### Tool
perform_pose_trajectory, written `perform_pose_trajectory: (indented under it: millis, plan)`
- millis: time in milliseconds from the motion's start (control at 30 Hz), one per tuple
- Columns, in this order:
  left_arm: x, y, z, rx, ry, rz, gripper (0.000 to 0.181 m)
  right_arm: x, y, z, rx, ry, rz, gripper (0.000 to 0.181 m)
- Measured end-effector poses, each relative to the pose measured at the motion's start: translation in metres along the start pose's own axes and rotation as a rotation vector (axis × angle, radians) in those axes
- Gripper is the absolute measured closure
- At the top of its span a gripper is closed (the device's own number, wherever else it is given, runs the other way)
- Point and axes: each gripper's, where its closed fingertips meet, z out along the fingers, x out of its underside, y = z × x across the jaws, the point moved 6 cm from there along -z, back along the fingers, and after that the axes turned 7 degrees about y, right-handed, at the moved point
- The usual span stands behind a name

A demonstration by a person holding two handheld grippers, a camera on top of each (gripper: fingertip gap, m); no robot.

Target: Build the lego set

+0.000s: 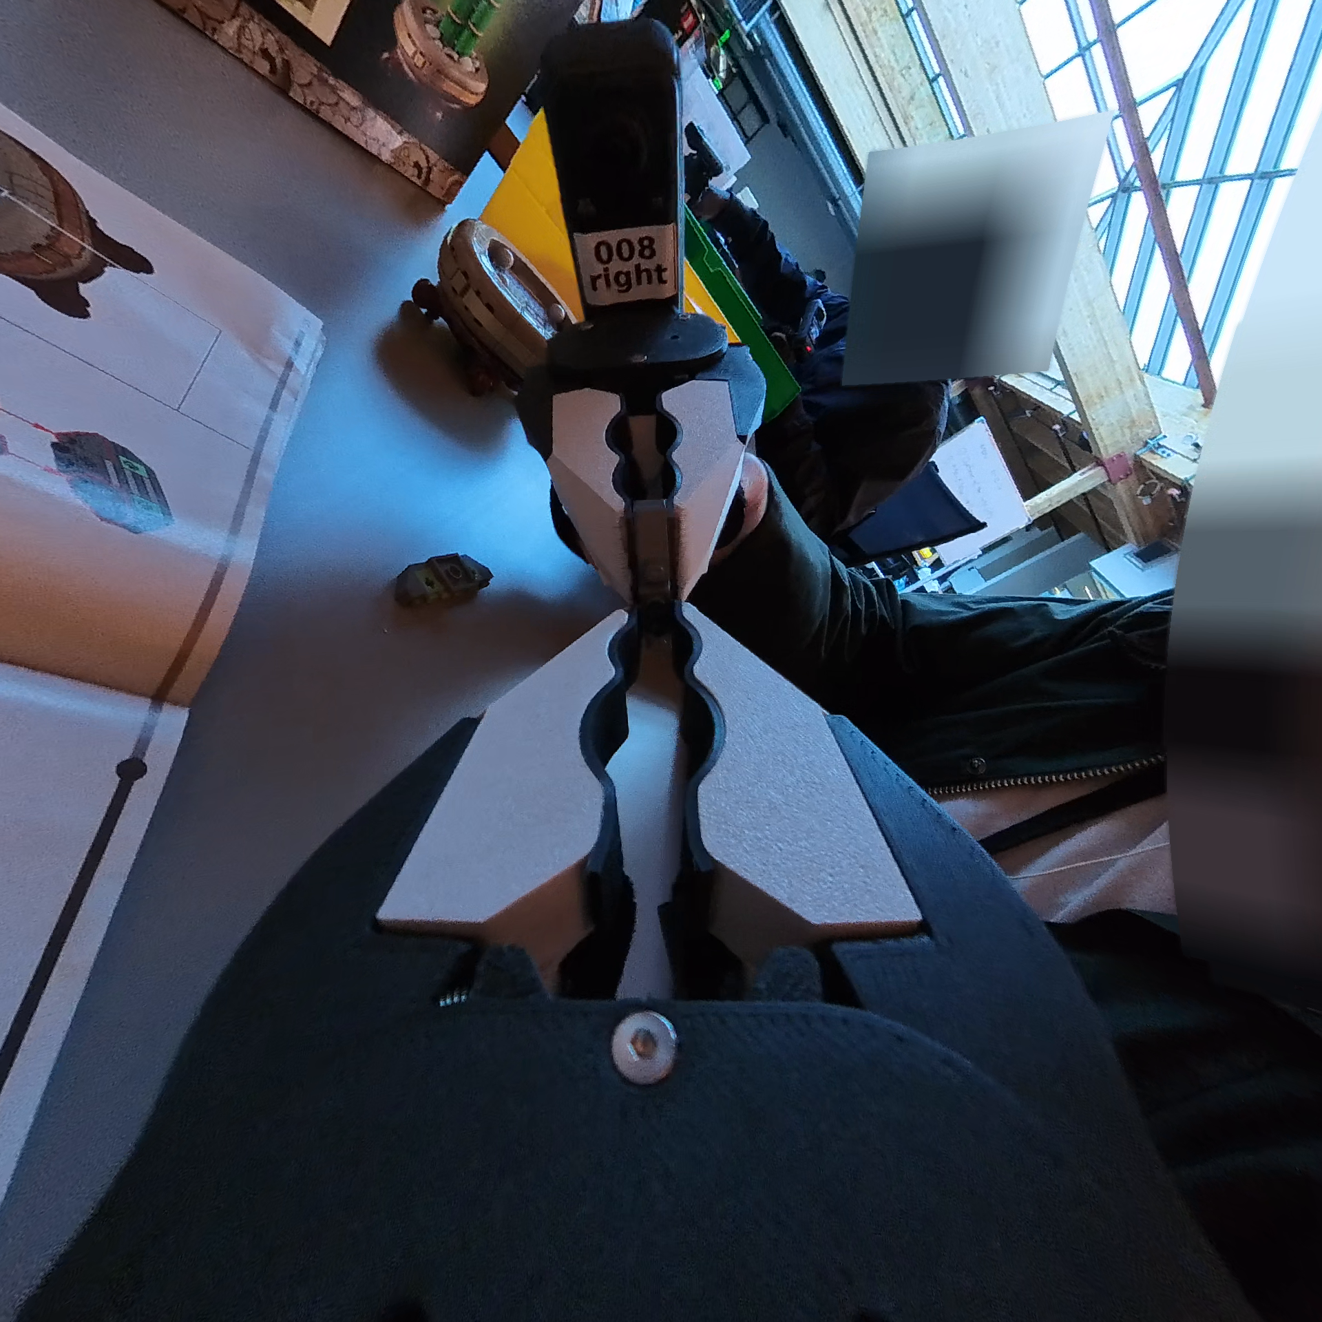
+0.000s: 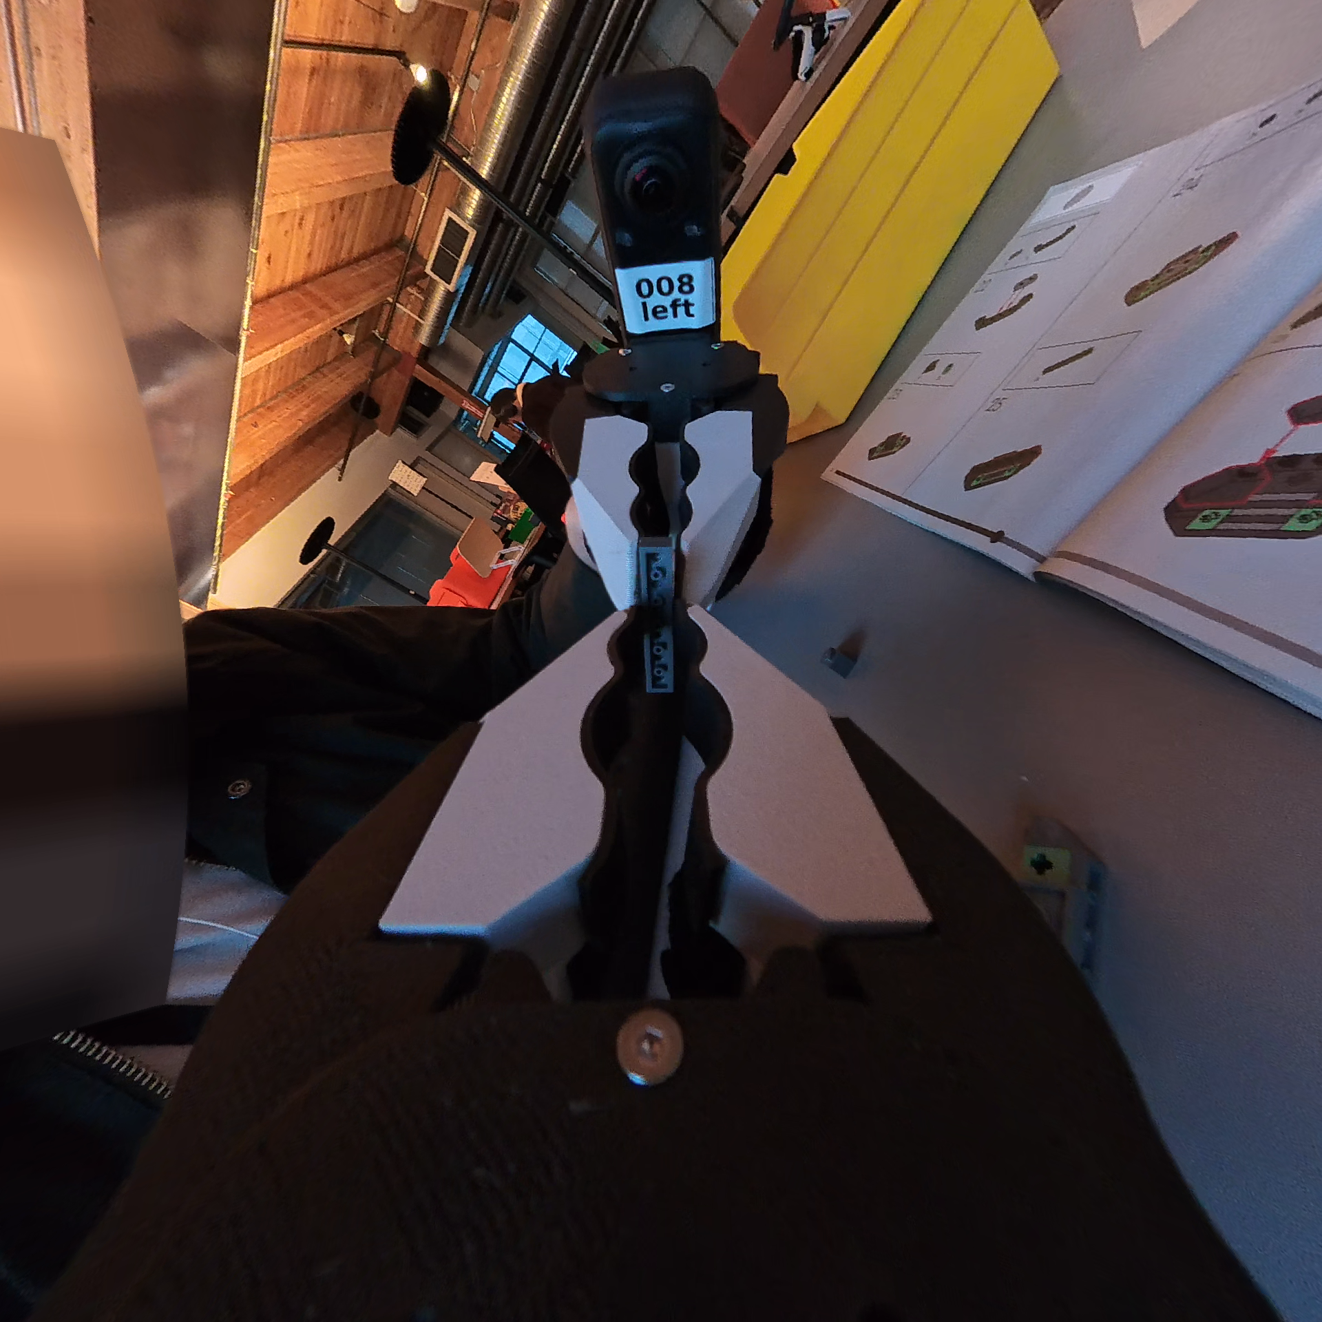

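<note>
Left gripper [image 1: 652, 621] and right gripper [image 2: 657, 624], tip to tip, we record both pinching one grey studded strip [image 2: 659, 662] above counter [image 2: 930, 751].

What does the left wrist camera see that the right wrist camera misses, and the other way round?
Only the left wrist view shows the round tan lego build, the set's box and a small dark piece lying on the table. Only the right wrist view shows the wooden ceiling and a small green-topped piece. Both show the open instruction booklet, the yellow bin and the two grippers meeting tip to tip, left gripper and right gripper, each pinching a thin grey lego plate.
</note>
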Motion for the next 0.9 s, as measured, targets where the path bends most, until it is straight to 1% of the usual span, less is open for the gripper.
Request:
perform_pose_trajectory:
  millis: [133, 167, 200, 233, 267, 300, 333, 400, 467, 500, 533, 567, 600, 633, 700, 767, 833, 900]
  plan:
    - [-0.002, -0.001, 0.0, 0.002, -0.026, -0.001, 0.175, -0.001, 0.003, -0.003, 0.019, 0.013, -0.018, 0.175]
    - [-0.004, 0.001, -0.008, -0.023, -0.061, -0.009, 0.175, -0.002, 0.003, -0.007, 0.022, 0.002, -0.015, 0.175]
    - [-0.011, 0.004, -0.028, -0.047, -0.163, -0.02, 0.175, -0.005, 0.003, -0.022, 0.034, -0.052, -0.003, 0.175]
    - [-0.018, 0.005, -0.052, -0.04, -0.272, -0.03, 0.175, -0.012, 0.001, -0.043, 0.051, -0.141, 0.012, 0.175]
    - [-0.021, 0.006, -0.068, -0.03, -0.331, -0.032, 0.176, -0.018, 0.002, -0.061, 0.063, -0.216, 0.003, 0.175]
    - [-0.02, 0.006, -0.073, -0.026, -0.325, -0.028, 0.175, -0.022, 0.007, -0.07, 0.062, -0.239, -0.023, 0.175]
    - [-0.017, 0.006, -0.067, -0.019, -0.258, -0.027, 0.175, -0.023, 0.01, -0.07, 0.065, -0.223, -0.046, 0.175]
    - [-0.006, 0.008, -0.041, -0.03, -0.086, -0.047, 0.175, -0.018, 0.012, -0.057, 0.045, -0.159, -0.053, 0.175]
    - [0.01, 0.01, -0.017, -0.059, 0.105, -0.047, 0.175, -0.013, 0.01, -0.045, -0.016, -0.116, -0.001, 0.175]
    - [0.015, 0.01, -0.01, -0.053, 0.16, -0.05, 0.175, -0.011, 0.007, -0.041, -0.027, -0.103, 0.02, 0.175]
    - [0.019, 0.012, -0.005, -0.061, 0.192, -0.061, 0.175, -0.009, 0.005, -0.039, -0.023, -0.091, 0.029, 0.175]
    - [0.022, 0.017, -0.003, -0.102, 0.215, -0.068, 0.175, -0.007, 0.003, -0.037, -0.021, -0.075, 0.036, 0.175]
    - [0.025, 0.023, -0.003, -0.171, 0.237, -0.059, 0.171, -0.007, 0.002, -0.036, -0.02, -0.067, 0.039, 0.175]
    - [0.027, 0.028, -0.003, -0.231, 0.264, -0.041, 0.164, -0.005, 0.0, -0.034, -0.017, -0.057, 0.043, 0.175]
    - [0.028, 0.032, -0.004, -0.292, 0.288, -0.006, 0.156, -0.003, -0.003, -0.031, -0.008, -0.027, 0.051, 0.175]
    - [0.025, 0.031, -0.005, -0.314, 0.275, 0.012, 0.147, 0.0, -0.007, -0.028, 0.007, -0.006, 0.055, 0.175]
    - [0.018, 0.028, -0.01, -0.313, 0.216, 0.032, 0.14, 0.002, -0.009, -0.024, 0.019, 0.018, 0.046, 0.175]
    - [0.005, 0.018, -0.014, -0.246, 0.106, 0.065, 0.137, 0.003, -0.007, -0.019, 0.015, 0.034, 0.02, 0.175]
